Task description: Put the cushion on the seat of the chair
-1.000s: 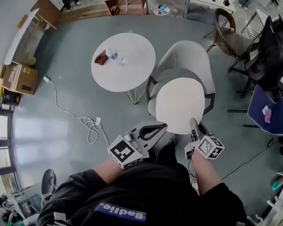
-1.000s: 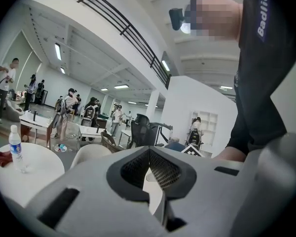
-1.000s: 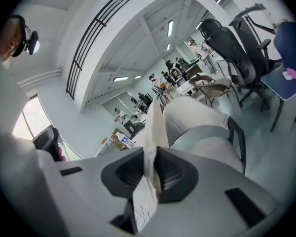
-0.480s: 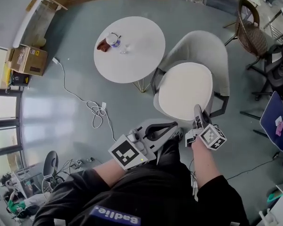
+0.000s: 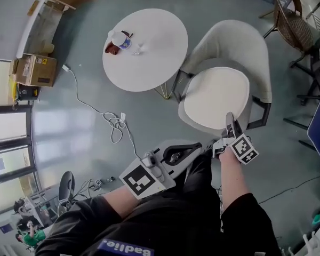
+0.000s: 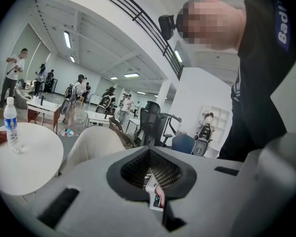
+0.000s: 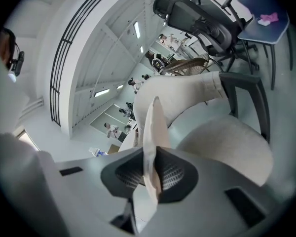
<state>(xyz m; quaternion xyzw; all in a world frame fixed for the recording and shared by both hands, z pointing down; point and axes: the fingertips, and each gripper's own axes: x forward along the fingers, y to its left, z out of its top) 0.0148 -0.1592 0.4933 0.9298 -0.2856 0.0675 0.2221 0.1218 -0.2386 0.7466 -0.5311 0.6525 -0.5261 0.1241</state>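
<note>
A round cream cushion (image 5: 216,95) lies flat over the seat of the light-grey shell chair (image 5: 229,39). My right gripper (image 5: 230,122) is shut on the cushion's near edge. In the right gripper view the cushion (image 7: 153,127) runs edge-on out of the jaws of that gripper (image 7: 155,154), and the chair seat (image 7: 227,142) shows beside it with a gap between them. My left gripper (image 5: 194,149) hangs to the left of the chair by my leg, its tips together and nothing in them. In the left gripper view the gripper (image 6: 149,152) looks toward the chair back (image 6: 96,144).
A round white table (image 5: 149,57) stands left of the chair with a water bottle (image 5: 119,39) and a dark red cloth (image 5: 112,48). A white cable (image 5: 114,124) lies on the floor. A cardboard box (image 5: 34,71) sits far left, a wicker chair (image 5: 293,17) at upper right.
My right gripper has come down with the cushion, which now sits lower over the chair seat. The left gripper has sunk a little too.
</note>
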